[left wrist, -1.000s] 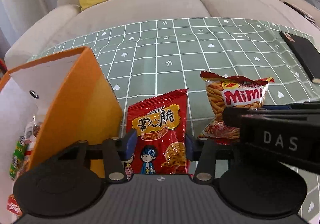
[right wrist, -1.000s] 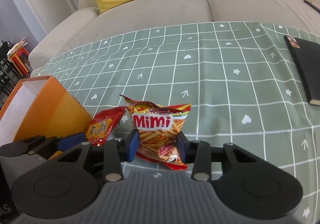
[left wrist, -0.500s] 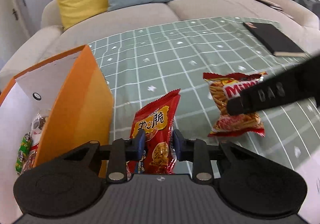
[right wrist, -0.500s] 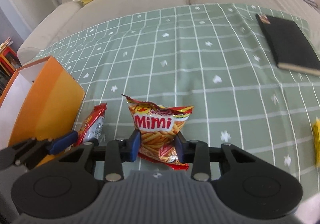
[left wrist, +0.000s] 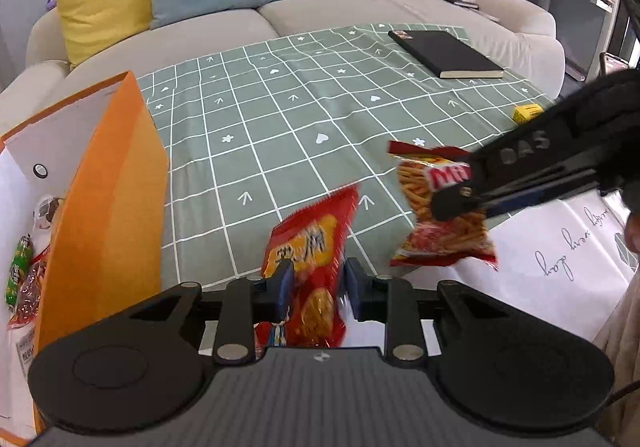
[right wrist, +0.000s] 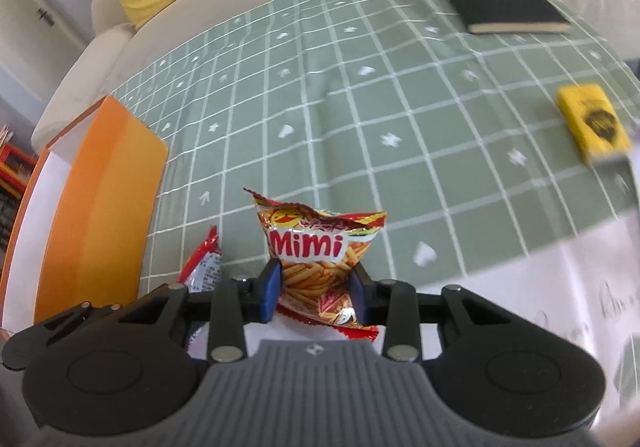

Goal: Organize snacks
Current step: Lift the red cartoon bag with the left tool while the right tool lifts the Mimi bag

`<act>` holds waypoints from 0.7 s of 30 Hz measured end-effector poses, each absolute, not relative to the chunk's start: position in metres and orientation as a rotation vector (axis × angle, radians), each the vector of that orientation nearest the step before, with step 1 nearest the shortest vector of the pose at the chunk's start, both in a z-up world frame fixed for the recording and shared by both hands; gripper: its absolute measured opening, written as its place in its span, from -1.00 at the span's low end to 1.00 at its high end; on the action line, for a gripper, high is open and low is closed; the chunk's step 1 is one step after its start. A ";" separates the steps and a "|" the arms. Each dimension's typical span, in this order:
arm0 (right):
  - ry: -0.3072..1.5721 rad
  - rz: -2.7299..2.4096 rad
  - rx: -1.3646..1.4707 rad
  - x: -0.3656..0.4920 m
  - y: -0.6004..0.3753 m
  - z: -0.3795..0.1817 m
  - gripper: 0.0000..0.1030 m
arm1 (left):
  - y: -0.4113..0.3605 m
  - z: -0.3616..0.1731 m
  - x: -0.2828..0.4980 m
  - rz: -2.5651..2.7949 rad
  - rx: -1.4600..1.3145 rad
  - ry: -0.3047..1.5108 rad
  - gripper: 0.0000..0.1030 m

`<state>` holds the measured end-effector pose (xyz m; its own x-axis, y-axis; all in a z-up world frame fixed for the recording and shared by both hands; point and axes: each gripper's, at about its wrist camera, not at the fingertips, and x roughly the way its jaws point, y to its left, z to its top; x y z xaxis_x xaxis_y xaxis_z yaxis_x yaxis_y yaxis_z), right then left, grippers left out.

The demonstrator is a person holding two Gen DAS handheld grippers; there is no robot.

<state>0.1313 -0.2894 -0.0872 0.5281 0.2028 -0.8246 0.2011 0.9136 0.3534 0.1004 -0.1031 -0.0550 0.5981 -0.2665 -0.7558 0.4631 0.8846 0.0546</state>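
Note:
My left gripper (left wrist: 316, 285) is shut on a red snack packet with Chinese writing (left wrist: 310, 243) and holds it off the green checked tablecloth (left wrist: 280, 119). My right gripper (right wrist: 316, 287) is shut on a red Mimi snack bag (right wrist: 318, 247), also lifted; that bag shows in the left wrist view (left wrist: 432, 215), pinched by the right gripper's fingers (left wrist: 512, 183). An orange box (left wrist: 108, 215) stands at the left with several snack packets (left wrist: 24, 279) inside. In the right wrist view the box (right wrist: 92, 215) is left of the red packet (right wrist: 204, 263).
A black notebook (left wrist: 444, 53) lies at the far right of the table. A small yellow box (right wrist: 594, 121) sits near the right edge. A white paper bag with handwriting (left wrist: 560, 247) is at the near right. A beige sofa (left wrist: 320, 3) with yellow and blue cushions stands behind.
Both grippers closed on their packets and lifted them off the cloth. Both pulled back and up, so the views now show more of the table's right side.

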 end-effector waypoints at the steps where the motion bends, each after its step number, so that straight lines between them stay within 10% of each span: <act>1: 1.023 -0.007 0.452 0.127 -0.292 -0.087 -0.35 | -0.102 -0.055 0.099 -0.434 0.256 0.823 -0.10; 4: 1.035 -0.019 0.491 0.115 -0.298 -0.089 -0.35 | -0.103 -0.051 0.096 -0.452 0.273 0.793 0.51; 7: 1.057 -0.020 0.503 0.114 -0.300 -0.093 -0.34 | -0.105 -0.048 0.099 -0.478 0.308 0.787 0.65; 21: 1.051 0.006 0.514 0.128 -0.297 -0.101 -0.33 | -0.102 -0.064 0.119 -0.498 0.304 0.934 0.71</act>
